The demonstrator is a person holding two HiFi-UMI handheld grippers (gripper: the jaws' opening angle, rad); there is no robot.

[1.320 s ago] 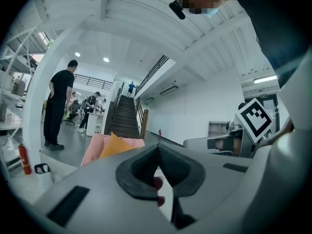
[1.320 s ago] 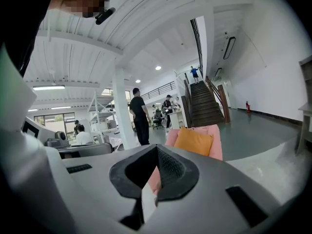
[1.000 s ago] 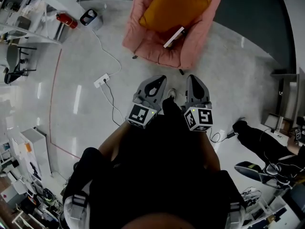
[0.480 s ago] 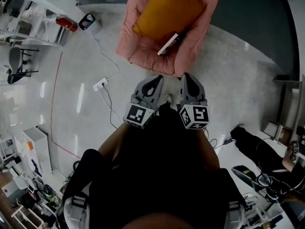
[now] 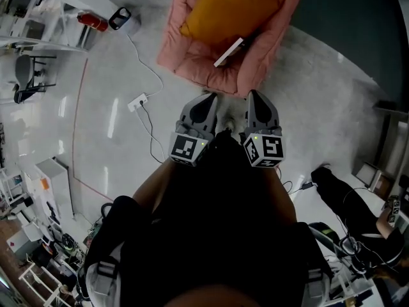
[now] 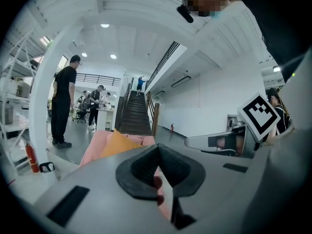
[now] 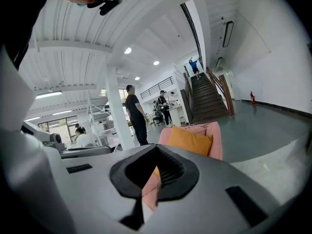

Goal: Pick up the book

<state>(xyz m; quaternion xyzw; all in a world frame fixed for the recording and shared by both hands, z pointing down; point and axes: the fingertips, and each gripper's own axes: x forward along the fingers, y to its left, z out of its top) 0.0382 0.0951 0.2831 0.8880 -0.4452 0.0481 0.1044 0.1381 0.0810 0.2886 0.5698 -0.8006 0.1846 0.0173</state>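
The book point(image 5: 229, 52), thin and white, lies slanted on the seat of a pink armchair point(image 5: 185, 50), against the front of an orange cushion point(image 5: 227, 8). My left gripper point(image 5: 209, 97) and right gripper point(image 5: 255, 94) are side by side, just short of the chair's front edge; both are shut and hold nothing. In the left gripper view the chair point(image 6: 95, 147) and cushion point(image 6: 119, 141) rise just over the shut left gripper point(image 6: 157, 149). In the right gripper view the cushion point(image 7: 190, 139) shows over the right gripper point(image 7: 156, 149). Neither gripper view shows the book.
A white power strip point(image 5: 137, 101) with its cable lies on the floor left of the chair. A red fire extinguisher point(image 5: 89, 21) and shelving stand at the far left. Dark bags and cables point(image 5: 335, 181) are at the right. People point(image 6: 62, 104) stand by a staircase point(image 6: 134, 113) beyond.
Both grippers have moved forward together toward the armchair. Their tips now lie close to the chair's front edge, where a strip of floor separated them before. Both stayed shut.
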